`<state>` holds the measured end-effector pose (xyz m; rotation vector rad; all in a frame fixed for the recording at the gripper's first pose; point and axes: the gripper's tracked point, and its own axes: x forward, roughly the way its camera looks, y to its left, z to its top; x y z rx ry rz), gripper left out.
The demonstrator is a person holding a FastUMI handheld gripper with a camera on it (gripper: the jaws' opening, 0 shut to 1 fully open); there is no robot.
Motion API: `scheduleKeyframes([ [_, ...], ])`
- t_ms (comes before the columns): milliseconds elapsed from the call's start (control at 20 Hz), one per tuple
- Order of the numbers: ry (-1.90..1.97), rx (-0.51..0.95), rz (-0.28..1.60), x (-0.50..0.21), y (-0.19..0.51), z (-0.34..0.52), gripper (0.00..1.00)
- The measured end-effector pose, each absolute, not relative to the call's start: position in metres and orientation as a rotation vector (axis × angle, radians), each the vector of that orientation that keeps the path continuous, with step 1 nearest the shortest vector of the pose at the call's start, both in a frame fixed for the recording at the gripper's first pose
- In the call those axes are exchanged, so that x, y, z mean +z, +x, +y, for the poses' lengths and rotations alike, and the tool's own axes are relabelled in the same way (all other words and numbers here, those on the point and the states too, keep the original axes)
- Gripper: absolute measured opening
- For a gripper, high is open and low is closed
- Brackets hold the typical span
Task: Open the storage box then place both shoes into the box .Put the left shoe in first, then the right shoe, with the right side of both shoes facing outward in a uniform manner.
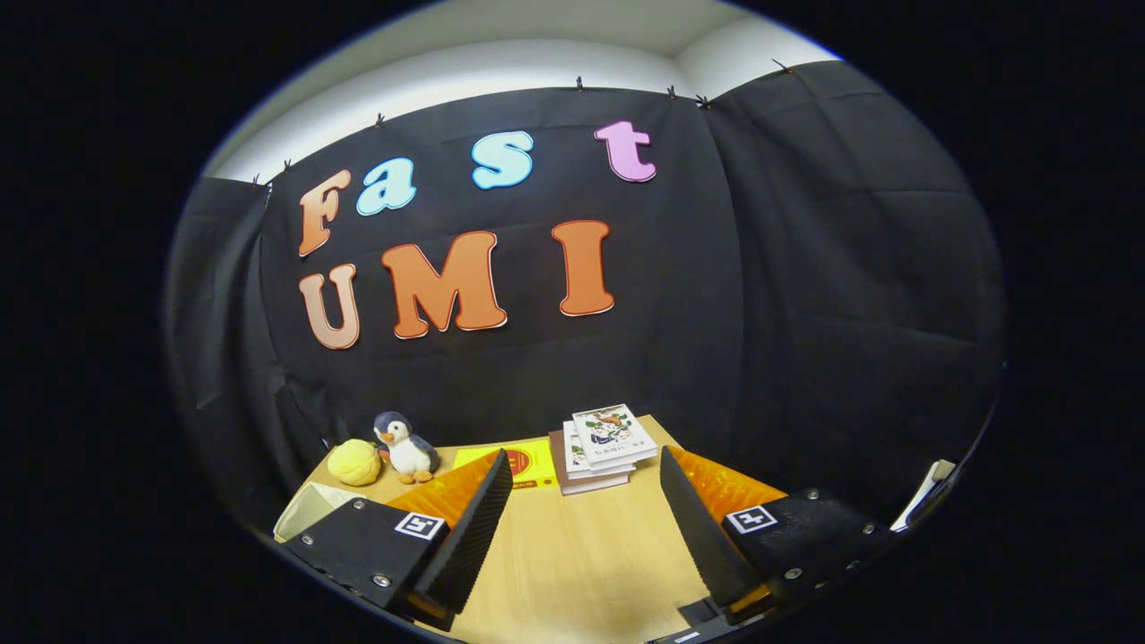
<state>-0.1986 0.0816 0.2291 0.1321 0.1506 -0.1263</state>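
Note:
My gripper [586,465] is held above a wooden table [581,555], its two fingers spread wide apart with only bare tabletop between them. It points toward the far end of the table and the black cloth wall. A pale translucent corner [309,512], possibly part of a container, shows beside the left finger; I cannot tell what it is.
At the table's far end a stack of books [601,447] lies just beyond the fingers. A yellow flat card [523,463] lies to their left. Farther left stand a penguin plush toy [405,445] and a yellow fuzzy ball [354,462]. A white object [926,492] sits off to the right.

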Motion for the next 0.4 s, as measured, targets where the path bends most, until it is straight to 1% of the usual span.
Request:
scheduleKeyframes([
  [400,0.155,-0.159,0.176,0.215,-0.214,0.041,0.98],
])
